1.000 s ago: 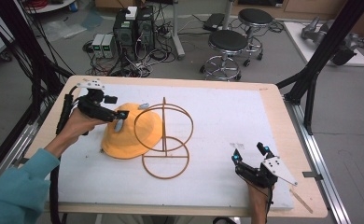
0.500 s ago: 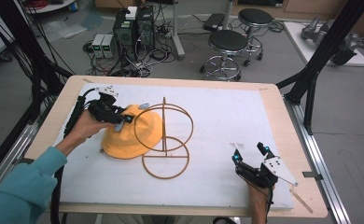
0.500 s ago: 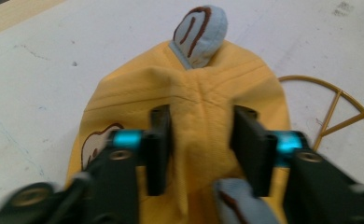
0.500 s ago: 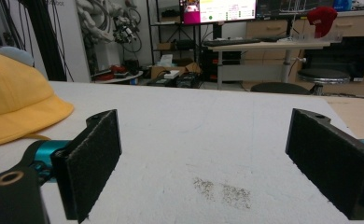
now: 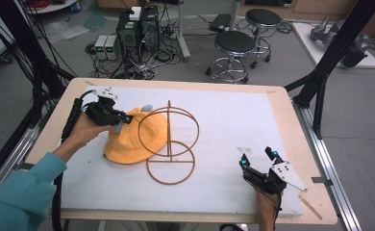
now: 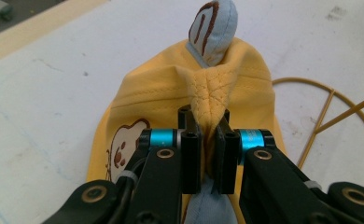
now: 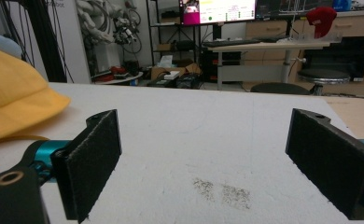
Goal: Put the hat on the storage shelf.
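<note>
Yellow cloth hat, left on the counter against a wire stand. Left tongs just closed, pinching its crown; right tongs apart, idle. Grasp made; next, lift toward the stand.

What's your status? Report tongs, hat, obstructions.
Left tongs just closed, pinching yellow hat. Right tongs open, empty. Wire stand touching the hat.

The high view hangs above the person's edge of the table, facing forward and down, floor and stools beyond. The left gripper view sits tight over the yellow hat, looking down steeply. The right gripper view skims low across the board, catching that same hat, probably its brim.
</note>
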Demonstrator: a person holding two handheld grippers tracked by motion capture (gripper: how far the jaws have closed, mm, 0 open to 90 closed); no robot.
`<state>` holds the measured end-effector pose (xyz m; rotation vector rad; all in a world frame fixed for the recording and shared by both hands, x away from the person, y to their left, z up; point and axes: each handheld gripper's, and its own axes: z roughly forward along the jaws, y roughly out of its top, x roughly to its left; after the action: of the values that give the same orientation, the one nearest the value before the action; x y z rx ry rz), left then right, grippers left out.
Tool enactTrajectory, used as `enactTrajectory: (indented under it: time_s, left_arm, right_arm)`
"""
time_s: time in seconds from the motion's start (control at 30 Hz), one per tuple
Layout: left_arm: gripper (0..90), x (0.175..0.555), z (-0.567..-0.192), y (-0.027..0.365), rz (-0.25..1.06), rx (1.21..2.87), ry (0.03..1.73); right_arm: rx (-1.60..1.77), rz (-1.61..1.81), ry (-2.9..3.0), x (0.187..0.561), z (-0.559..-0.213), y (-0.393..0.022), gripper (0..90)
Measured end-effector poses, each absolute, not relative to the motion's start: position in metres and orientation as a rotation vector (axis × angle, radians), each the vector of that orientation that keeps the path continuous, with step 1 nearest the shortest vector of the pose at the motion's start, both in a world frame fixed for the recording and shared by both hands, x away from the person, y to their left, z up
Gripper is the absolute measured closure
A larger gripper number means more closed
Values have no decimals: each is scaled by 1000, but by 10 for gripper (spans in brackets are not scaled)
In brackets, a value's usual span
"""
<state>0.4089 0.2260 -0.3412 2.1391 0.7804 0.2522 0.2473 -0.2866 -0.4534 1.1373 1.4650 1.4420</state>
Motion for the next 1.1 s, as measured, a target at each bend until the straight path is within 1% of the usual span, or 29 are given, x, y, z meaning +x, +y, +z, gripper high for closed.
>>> enactTrajectory:
  time_s: [0.27, 0.33, 0.37, 0.4, 0.47, 0.53, 0.57, 0.6, 0.63, 0.67, 0.8, 0.87, 0.9, 0.93, 1.1]
  left_arm:
    - [839, 401, -327, 246, 312, 2088, 810]
    - [839, 400, -321, 250, 335, 2090, 811]
    - [839, 399, -310, 253, 355, 2080, 811]
    - [839, 399, -310, 253, 355, 2080, 811]
    - [839, 398, -296, 257, 382, 2066, 804]
    - [839, 396, -273, 262, 426, 2049, 791]
    - [839, 396, -273, 262, 426, 2049, 791]
    - [839, 395, -265, 263, 441, 2037, 789]
    - [839, 393, -248, 267, 467, 2030, 779]
    - [839, 393, -248, 267, 467, 2030, 779]
    - [839, 386, -216, 268, 514, 2010, 753]
    - [839, 382, -199, 267, 532, 2006, 726]
    - [839, 377, -181, 264, 549, 1992, 701]
    - [839, 377, -181, 264, 549, 1992, 701]
    - [839, 361, -131, 252, 566, 1981, 622]
  right_arm:
    - [1140, 1440, 1469, 247, -453, -286, 93]
    - [1140, 1440, 1469, 247, -453, -286, 93]
    - [1140, 1439, 1469, 247, -453, -286, 93]
    - [1141, 1439, 1469, 247, -453, -286, 93]
    - [1141, 1439, 1469, 247, -453, -286, 93]
    - [1140, 1439, 1469, 247, -453, -286, 93]
    - [1141, 1438, 1469, 247, -453, -286, 93]
    - [1141, 1438, 1469, 247, -453, -286, 93]
    - [1138, 1436, 1468, 247, -453, -286, 93]
    - [1138, 1436, 1470, 247, -453, -286, 93]
    - [1140, 1439, 1469, 247, -453, -286, 93]
    - [1141, 1439, 1469, 247, -453, -286, 93]
    - [1140, 1438, 1469, 247, -453, -286, 93]
    - [1140, 1438, 1469, 247, -453, -286, 93]
    - [1132, 1435, 1463, 247, -453, -285, 93]
